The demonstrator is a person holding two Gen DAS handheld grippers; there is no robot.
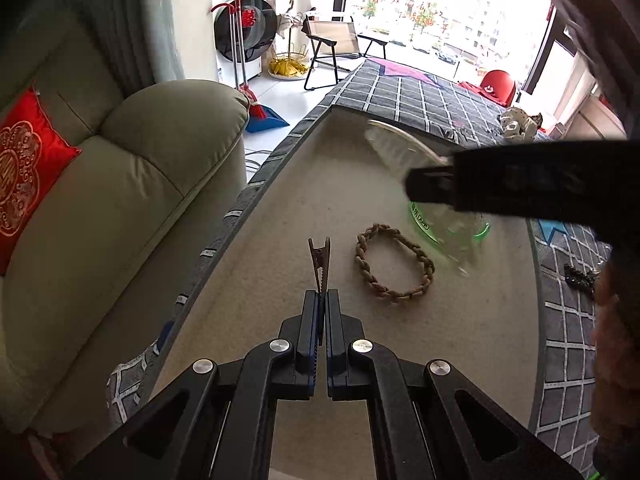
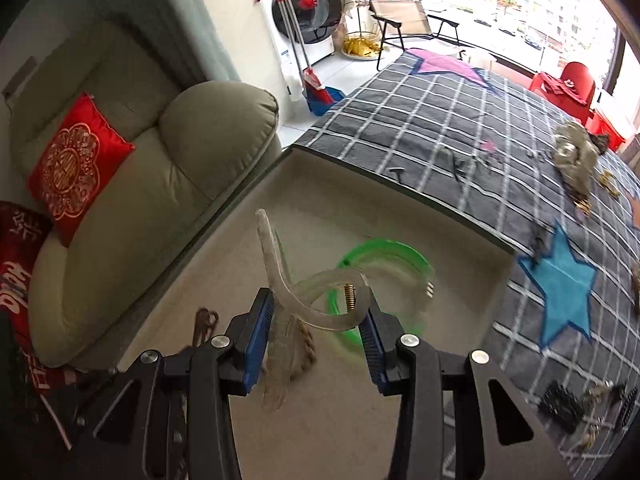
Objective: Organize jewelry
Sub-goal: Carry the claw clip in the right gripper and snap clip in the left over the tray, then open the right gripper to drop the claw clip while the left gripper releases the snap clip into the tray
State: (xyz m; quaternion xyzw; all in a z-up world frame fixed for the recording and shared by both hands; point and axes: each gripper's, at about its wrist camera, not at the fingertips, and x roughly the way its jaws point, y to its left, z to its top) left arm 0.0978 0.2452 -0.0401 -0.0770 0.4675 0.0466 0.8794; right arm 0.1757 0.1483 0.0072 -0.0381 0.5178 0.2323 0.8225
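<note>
Glossy clear plastic hair claw (image 2: 320, 300), braided rope bracelet (image 1: 394, 263), matt felt tray (image 1: 320, 200)

Both wrist views look forward along their tongs, low and close over the beige tray (image 1: 320, 200) (image 2: 320, 216), toward the window. They share tray, sofa (image 1: 120, 184) (image 2: 160, 152) and bed (image 1: 400, 88) (image 2: 440, 128).

Olive-green sofa (image 2: 132, 184) on the left, red embroidered cushion (image 2: 78, 168) on its seat. Behind it a white front-load washing machine (image 2: 306, 8), red broom (image 1: 244, 60) and blue dustpan (image 1: 268, 118) leaning alongside. Folding chair (image 1: 332, 44) by a large window (image 1: 444, 8); strong daylight. White tile floor (image 1: 280, 92).
</note>
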